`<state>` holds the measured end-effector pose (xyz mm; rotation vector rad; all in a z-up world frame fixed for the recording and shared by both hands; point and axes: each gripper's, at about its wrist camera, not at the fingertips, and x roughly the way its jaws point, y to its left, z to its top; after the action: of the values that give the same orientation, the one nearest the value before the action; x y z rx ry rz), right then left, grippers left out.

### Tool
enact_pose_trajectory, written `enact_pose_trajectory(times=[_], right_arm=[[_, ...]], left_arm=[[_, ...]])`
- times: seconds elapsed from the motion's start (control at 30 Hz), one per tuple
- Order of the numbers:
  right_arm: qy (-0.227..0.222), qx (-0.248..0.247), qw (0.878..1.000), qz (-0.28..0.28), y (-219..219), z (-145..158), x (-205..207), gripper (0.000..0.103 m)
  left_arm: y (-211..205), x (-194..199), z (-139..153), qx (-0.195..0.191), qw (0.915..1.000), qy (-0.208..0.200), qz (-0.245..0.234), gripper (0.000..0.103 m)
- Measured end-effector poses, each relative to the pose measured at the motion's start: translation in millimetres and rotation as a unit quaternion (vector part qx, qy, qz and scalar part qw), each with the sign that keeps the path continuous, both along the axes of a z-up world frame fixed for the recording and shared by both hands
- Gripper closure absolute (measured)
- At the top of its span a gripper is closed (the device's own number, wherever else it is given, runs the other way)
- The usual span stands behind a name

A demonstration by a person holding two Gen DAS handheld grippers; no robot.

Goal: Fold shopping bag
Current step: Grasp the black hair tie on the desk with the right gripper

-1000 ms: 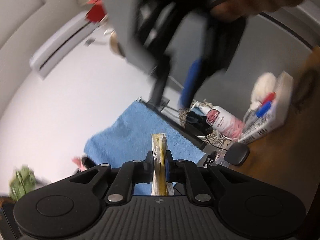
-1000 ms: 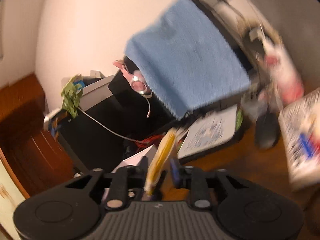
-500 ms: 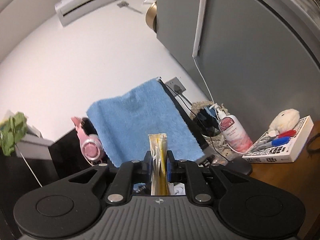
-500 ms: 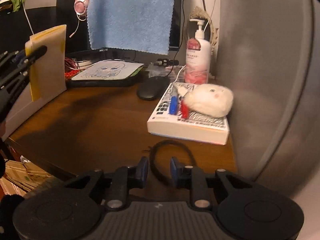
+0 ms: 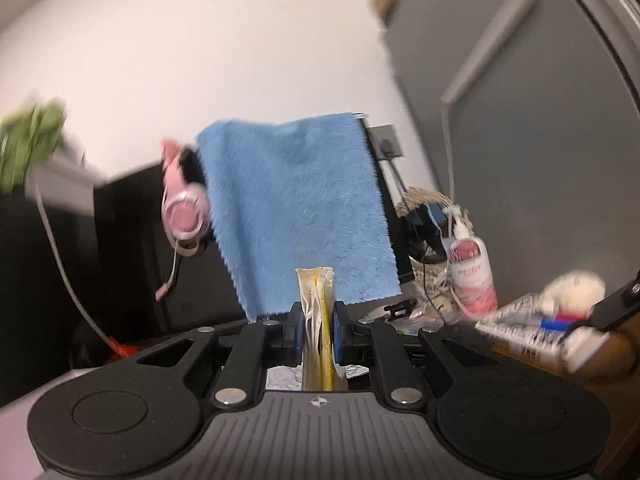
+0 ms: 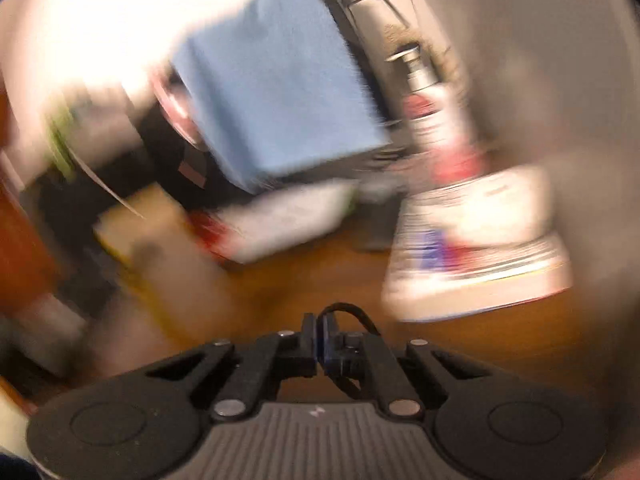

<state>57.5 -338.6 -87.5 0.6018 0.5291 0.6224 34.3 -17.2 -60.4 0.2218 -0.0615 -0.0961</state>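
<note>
While the folded shopping bag (image 5: 318,320) is clamped edge-on between the pads of the left gripper (image 5: 317,330), held clear of the wooden desk (image 6: 328,276), the right gripper (image 6: 319,338) is seen with jaws together and nothing of the bag between them. A dark looped cord (image 6: 352,312) lies just beyond its tips. Heavy blur is noted in the right view. Risk is judged as follows: the layered folds could be let spring apart by a single narrow grip, and the cord could be snagged by the shut jaws
</note>
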Motion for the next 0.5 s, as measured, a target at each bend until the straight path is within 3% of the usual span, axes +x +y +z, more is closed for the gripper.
enact_pose_trajectory(times=[0.1,0.27,0.37,0.5], right_arm=[[0.067,0.155,0.985,0.028,5.0,-23.2,17.7,0.101],[0.177,0.302,0.937,-0.008,7.1,-88.8,28.3,0.100],[0.193,0.342,0.919,-0.041,-2.5,-110.0,22.6,0.097],[0.185,0.314,0.930,-0.039,-5.9,-106.5,17.7,0.094]], left_arm=[[10.9,-0.2,4.3,-0.027,0.9996,0.011,-0.004,0.090],[16.8,1.2,0.2,-0.035,0.9982,0.043,-0.023,0.089],[16.6,6.2,-3.0,-0.040,0.9969,0.061,-0.030,0.089],[13.7,6.9,-4.7,-0.035,0.9972,0.058,-0.030,0.089]])
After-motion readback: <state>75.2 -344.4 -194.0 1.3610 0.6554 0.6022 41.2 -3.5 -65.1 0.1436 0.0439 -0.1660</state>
